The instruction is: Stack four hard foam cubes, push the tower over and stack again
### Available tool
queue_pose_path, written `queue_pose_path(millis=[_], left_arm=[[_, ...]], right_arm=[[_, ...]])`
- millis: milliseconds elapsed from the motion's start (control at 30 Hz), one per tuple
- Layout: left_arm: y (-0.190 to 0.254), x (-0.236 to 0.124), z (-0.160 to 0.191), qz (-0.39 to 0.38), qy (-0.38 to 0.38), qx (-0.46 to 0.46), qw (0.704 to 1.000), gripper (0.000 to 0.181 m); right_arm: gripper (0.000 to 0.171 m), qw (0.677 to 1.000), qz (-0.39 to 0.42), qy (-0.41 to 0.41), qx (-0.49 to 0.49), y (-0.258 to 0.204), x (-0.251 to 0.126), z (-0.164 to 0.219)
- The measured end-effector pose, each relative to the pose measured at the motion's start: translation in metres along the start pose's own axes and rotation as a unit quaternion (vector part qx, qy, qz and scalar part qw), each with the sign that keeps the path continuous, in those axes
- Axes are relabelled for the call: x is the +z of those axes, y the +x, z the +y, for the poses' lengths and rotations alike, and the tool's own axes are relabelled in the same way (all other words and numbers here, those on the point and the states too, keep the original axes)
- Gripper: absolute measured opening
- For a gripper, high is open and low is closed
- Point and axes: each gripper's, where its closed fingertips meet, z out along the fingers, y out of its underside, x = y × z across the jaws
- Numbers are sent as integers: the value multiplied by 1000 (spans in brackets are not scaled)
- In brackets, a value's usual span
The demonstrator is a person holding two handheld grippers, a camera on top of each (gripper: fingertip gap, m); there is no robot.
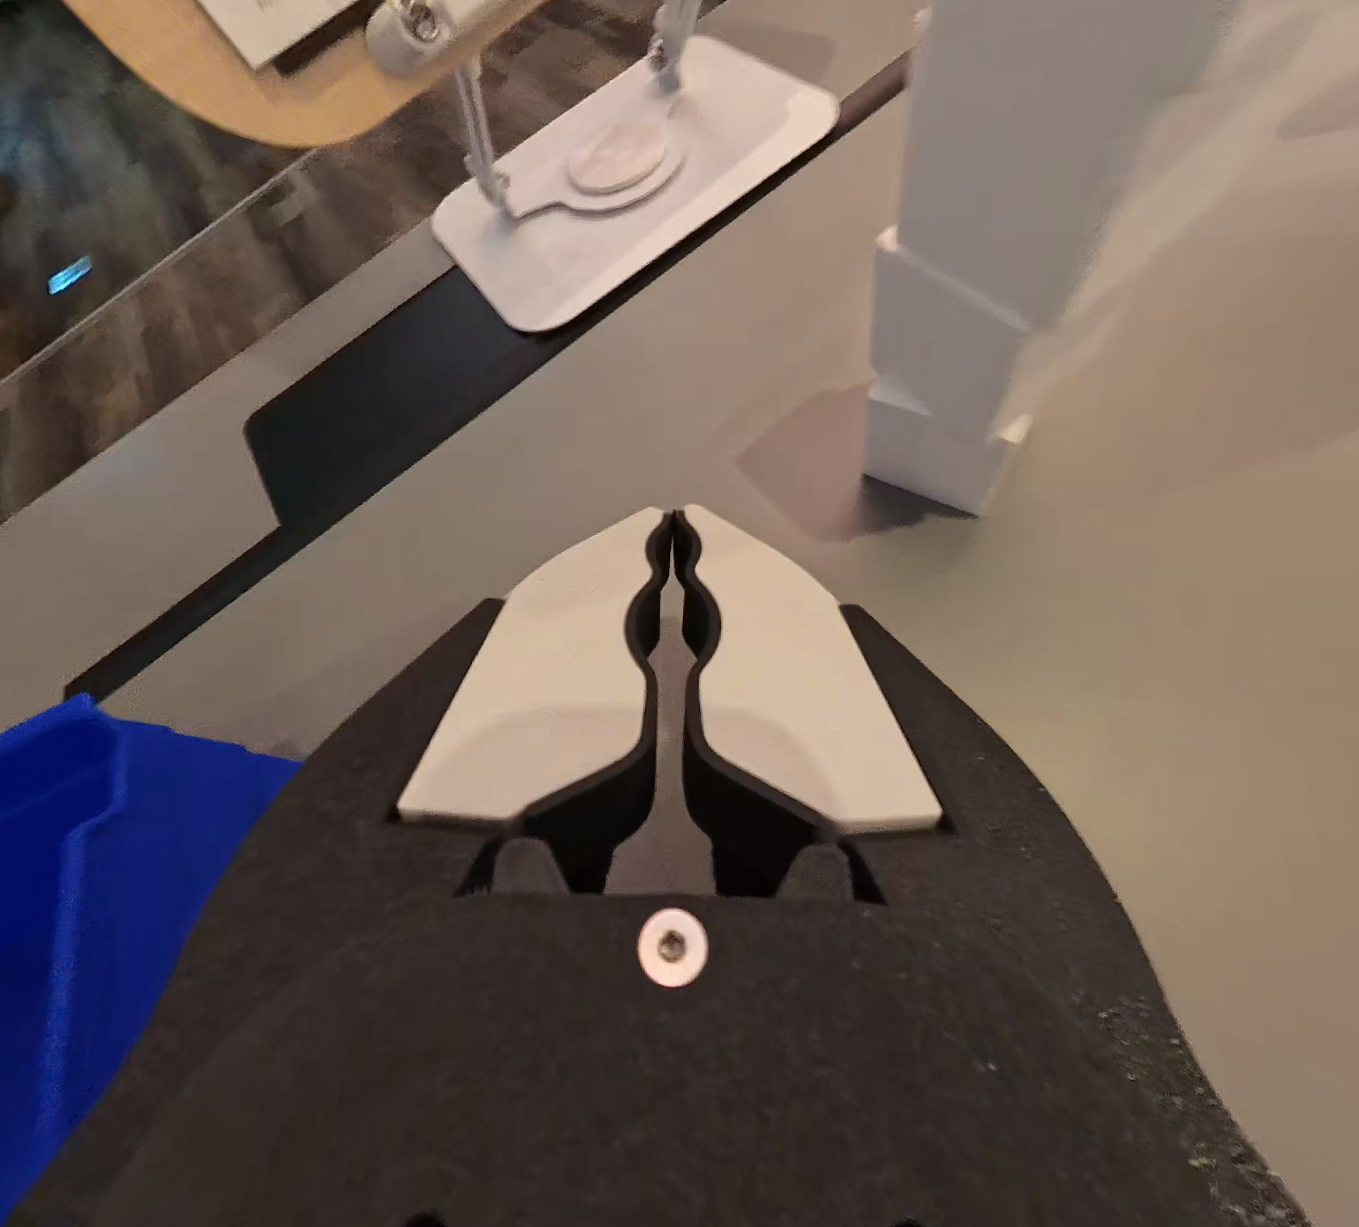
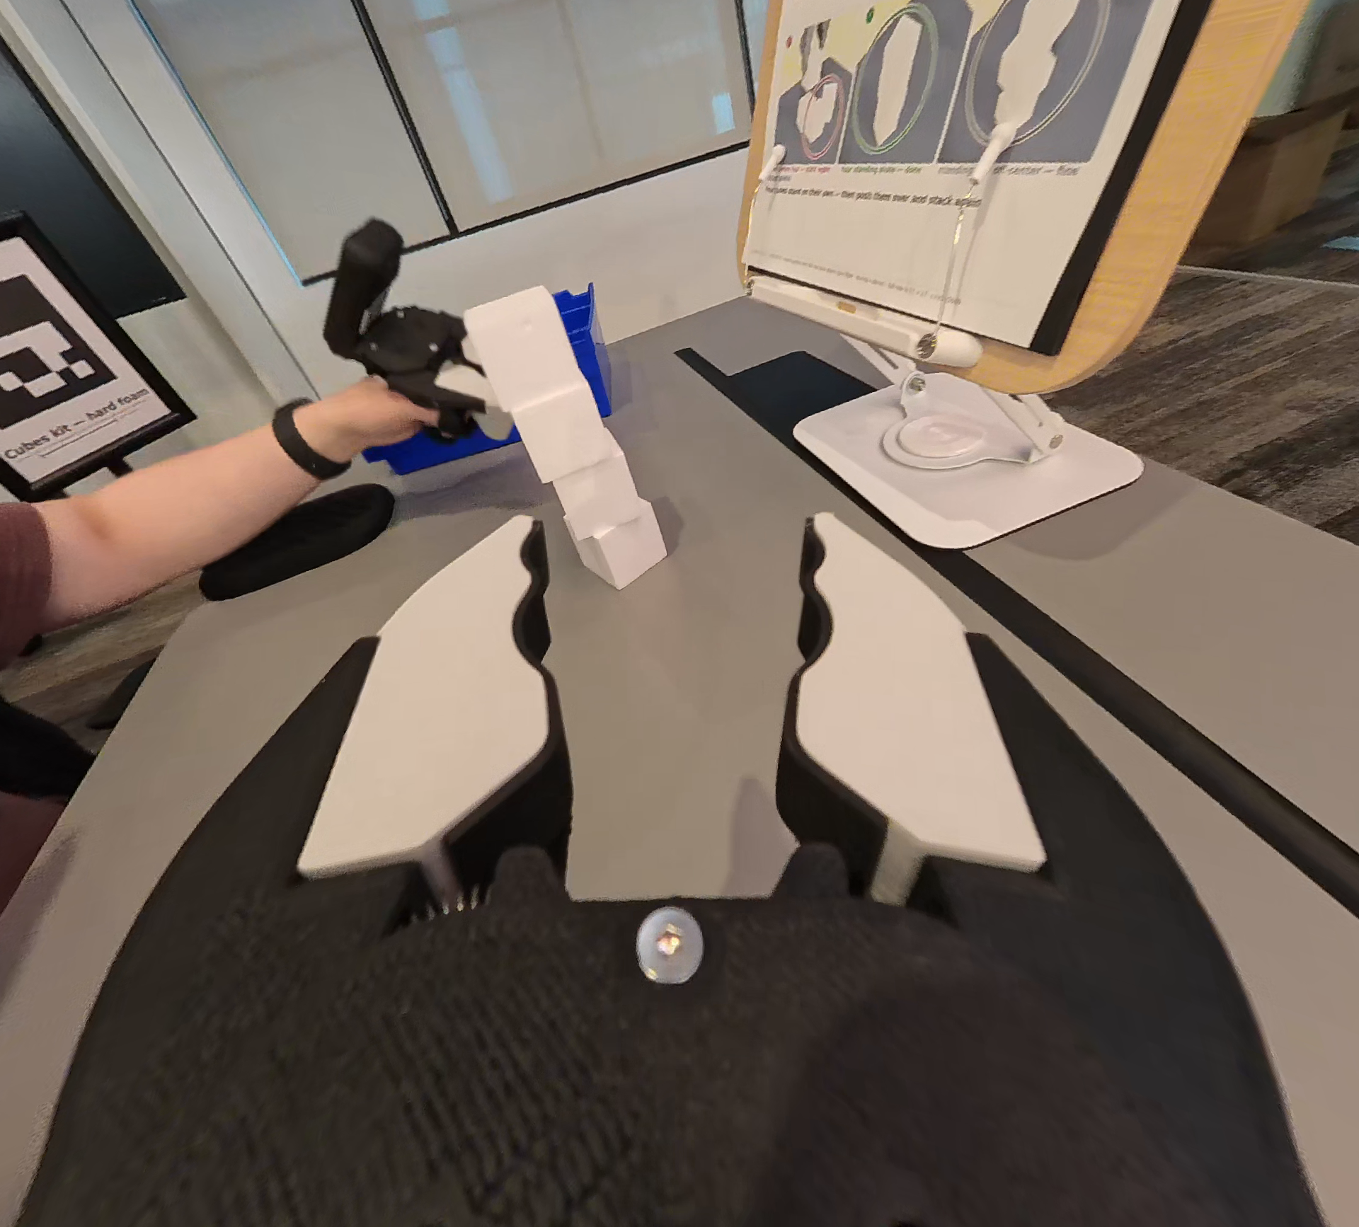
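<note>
A tower of white foam cubes [image 2: 566, 434] stands on the grey table [image 2: 676, 714], several cubes high, with uneven steps between the cubes. It also shows in the left wrist view [image 1: 956, 339] at the right, blurred. My left gripper [image 1: 674, 515] is shut with nothing between its fingertips, left of the tower's base in its own view. In the right wrist view it [image 2: 471, 398] sits just left of the tower's upper cubes, held by a person's hand [image 2: 353, 420]. My right gripper [image 2: 673, 537] is open and empty, in front of the tower's bottom cube [image 2: 625, 548].
A blue bin [image 2: 581, 339] stands behind the tower and also shows in the left wrist view [image 1: 110, 861]. A white stand [image 2: 978, 456] with a wooden-edged instruction board [image 2: 993, 89] is at the right. A sign on a small easel [image 2: 59, 368] is at the left. My right fingertips sit around 35 cm from my left ones.
</note>
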Motion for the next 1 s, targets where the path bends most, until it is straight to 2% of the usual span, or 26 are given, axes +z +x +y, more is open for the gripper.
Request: queue_pose_path(millis=[67,133,267,467,667,767,867,933,1000], left_arm=[[-1,24,0,-32,-8,-28,999,0],[7,45,-7,-26,0,-79,997,0],[40,67,-29,53,57,-143,987,0],[73,62,-50,48,65,-39,996,0],[97,53,-62,93,82,-44,991,0],[95,56,-55,91,83,-32,992,20],[100,65,-43,117,83,-12,990,56],[117,65,-39,177,95,-13,979,50],[130,59,-41,229,108,-27,967,58]], right_arm=[[66,1000,9,6,7,3,-4,-1],[66,1000,19,5,14,8,-7,1],[65,999,36,-14,25,15,-9,11],[64,998,53,-39,13,15,-3,9],[64,995,59,-82,-26,3,8,13],[64,990,76,-109,-40,2,2,17],[66,988,98,-110,-43,4,-8,15],[72,987,117,-100,-34,7,-15,11],[74,987,131,-92,-28,8,-20,6]])
